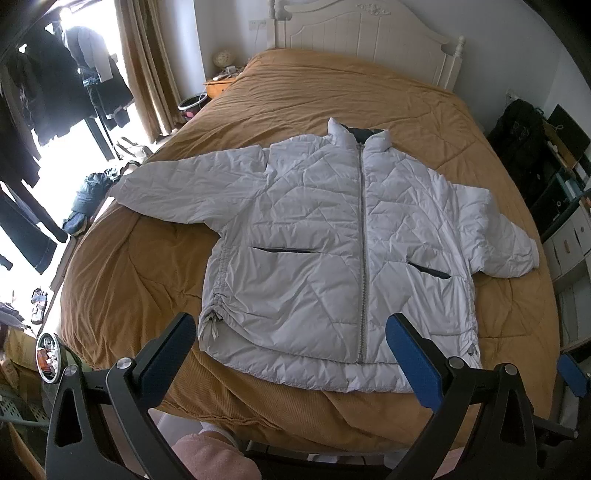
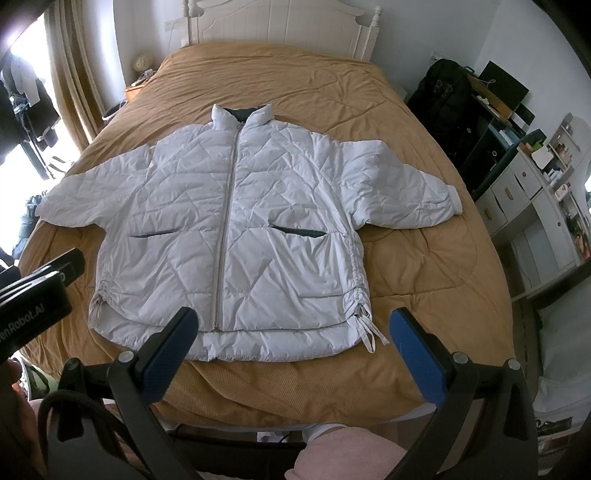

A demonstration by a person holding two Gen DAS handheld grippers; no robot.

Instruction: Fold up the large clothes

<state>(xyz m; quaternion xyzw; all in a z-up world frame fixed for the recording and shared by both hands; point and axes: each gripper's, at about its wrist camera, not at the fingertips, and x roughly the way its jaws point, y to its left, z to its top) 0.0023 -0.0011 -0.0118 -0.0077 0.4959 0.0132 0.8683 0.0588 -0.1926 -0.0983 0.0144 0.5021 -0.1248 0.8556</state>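
A white quilted jacket [image 1: 332, 236] lies spread flat, front up, in the middle of a bed covered by a mustard-brown quilt [image 1: 295, 92]. Its zipper [image 1: 364, 240] is closed from hem to collar, the collar points toward the white headboard [image 1: 369, 33], and both sleeves reach outward to the sides (the one on the window side runs close to the edge of the bed). Two dark pocket slits show on the front, and drawstrings hang at both side seams near the hem.

The left tongs [image 1: 290, 354] hover above the near hem with their blue-padded fingers wide apart and nothing between them. The right tongs [image 2: 291, 347] hang likewise over the hem, gaping and empty, not touching the cloth. In the right wrist view the body of the left device shows at the left edge.

Around the bed: a bright window with tan curtains [image 1: 147, 66] on one side, dark clothes on a rack [image 1: 55, 85] before it, and a wooden nightstand [image 1: 219, 86] by the headboard. On the other side stand a black backpack [image 2: 439, 96] and white cabinets with drawers [image 2: 524, 199]. A pink-clad knee [image 2: 351, 450] of the person shows at the bottom, at the foot of the bed.
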